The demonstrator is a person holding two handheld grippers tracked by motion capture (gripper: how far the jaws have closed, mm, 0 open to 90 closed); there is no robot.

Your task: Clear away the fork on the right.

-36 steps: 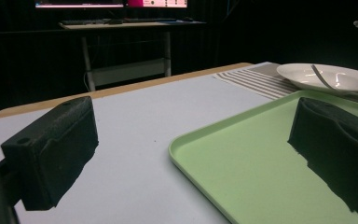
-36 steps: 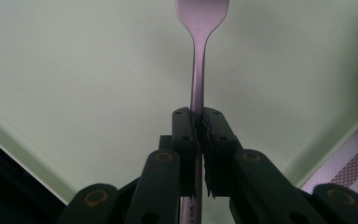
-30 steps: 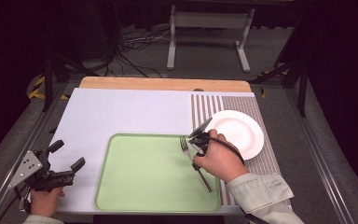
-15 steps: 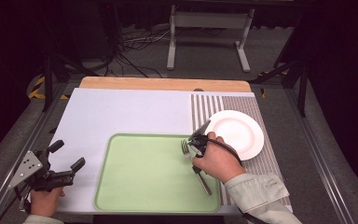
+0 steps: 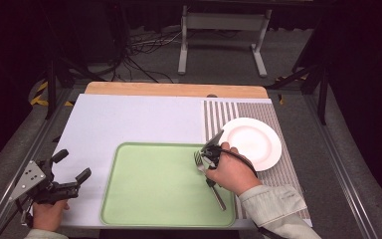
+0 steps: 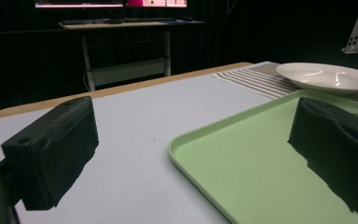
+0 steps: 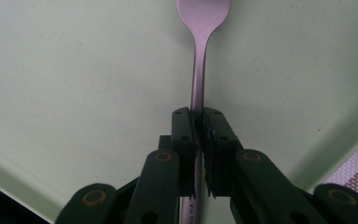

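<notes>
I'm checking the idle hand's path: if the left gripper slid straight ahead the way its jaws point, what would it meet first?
Probably the green tray: its near rim crosses between the open jaws of the left gripper. The white plate lies farther along; depth is uncertain.

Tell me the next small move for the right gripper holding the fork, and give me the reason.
Probably lift it a little, straight up. The right gripper has its jaws shut on the fork at the handle, and the fork sits low over the green tray. The white plate lies just beyond, a likely destination.
</notes>
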